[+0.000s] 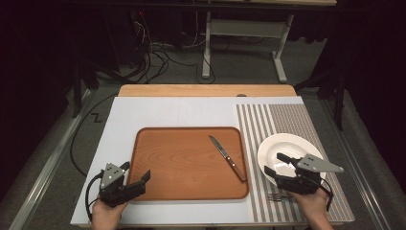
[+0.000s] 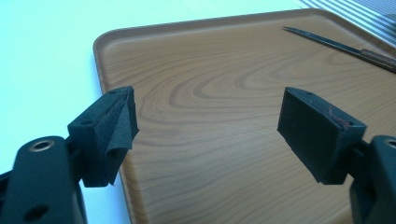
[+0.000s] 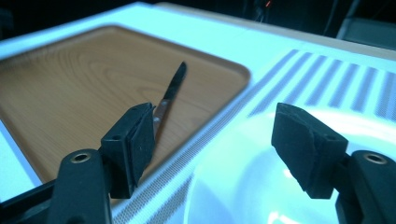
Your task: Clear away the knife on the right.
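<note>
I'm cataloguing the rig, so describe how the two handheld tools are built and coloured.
Both tools are matte black. The left tool and right tool each carry a grey three-cornered plate on top and trail a black cable. Each has two blocky jaws faced with dark pads, fixed on arms with round bolt holes. One left pad shows faint reddish scuffs. No sleeves are visible.

On the surface [image 1: 158, 112], a knife [image 1: 227, 157] lies on the wooden tray [image 1: 167, 163], the left gripper [image 1: 136, 177] at its near-left corner, the right gripper [image 1: 277, 163] over the white plate [image 1: 282, 143].
</note>
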`<state>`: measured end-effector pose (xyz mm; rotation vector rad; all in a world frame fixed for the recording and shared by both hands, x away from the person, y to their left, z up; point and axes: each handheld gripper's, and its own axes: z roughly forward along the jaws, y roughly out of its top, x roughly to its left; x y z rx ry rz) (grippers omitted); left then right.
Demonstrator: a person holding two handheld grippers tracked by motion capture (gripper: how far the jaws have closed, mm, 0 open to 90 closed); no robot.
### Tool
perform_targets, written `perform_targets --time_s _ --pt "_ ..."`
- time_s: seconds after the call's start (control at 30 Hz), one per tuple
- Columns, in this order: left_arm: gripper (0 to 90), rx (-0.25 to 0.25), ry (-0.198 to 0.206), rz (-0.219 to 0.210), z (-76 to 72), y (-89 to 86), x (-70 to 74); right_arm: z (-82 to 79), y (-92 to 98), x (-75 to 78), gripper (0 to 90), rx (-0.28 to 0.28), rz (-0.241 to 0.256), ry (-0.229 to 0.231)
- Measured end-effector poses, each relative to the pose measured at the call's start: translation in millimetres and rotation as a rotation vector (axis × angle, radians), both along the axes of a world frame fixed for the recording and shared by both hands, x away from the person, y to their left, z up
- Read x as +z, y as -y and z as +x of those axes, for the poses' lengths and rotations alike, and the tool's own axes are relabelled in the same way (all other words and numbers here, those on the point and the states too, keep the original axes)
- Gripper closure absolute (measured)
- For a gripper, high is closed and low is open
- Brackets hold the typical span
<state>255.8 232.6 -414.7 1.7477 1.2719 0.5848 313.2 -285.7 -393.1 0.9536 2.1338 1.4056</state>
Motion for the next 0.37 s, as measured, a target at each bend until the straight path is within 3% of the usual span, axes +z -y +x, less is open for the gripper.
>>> perform_targets --time_s 0.1,0.13,0.2,0.37 --pt "20.9 -0.001 0.002 0.001 -0.3 0.2 0.3 -7.2 11.2 -7.3 30.5 -0.022 0.025 0.021" --pt "20.9 -0.002 0.003 0.001 -0.2 0.2 0.4 -10.8 17.8 -10.1 30.8 -0.039 0.014 0.053" --pt "20.9 -0.002 0.003 0.001 -0.1 0.1 0.3 -11.2 20.4 -10.5 30.8 -0.049 0.036 0.055" --pt "20.9 -0.001 0.005 0.001 -0.2 -0.2 0.6 -8.3 16.3 -12.8 30.8 -0.044 -0.003 0.063"
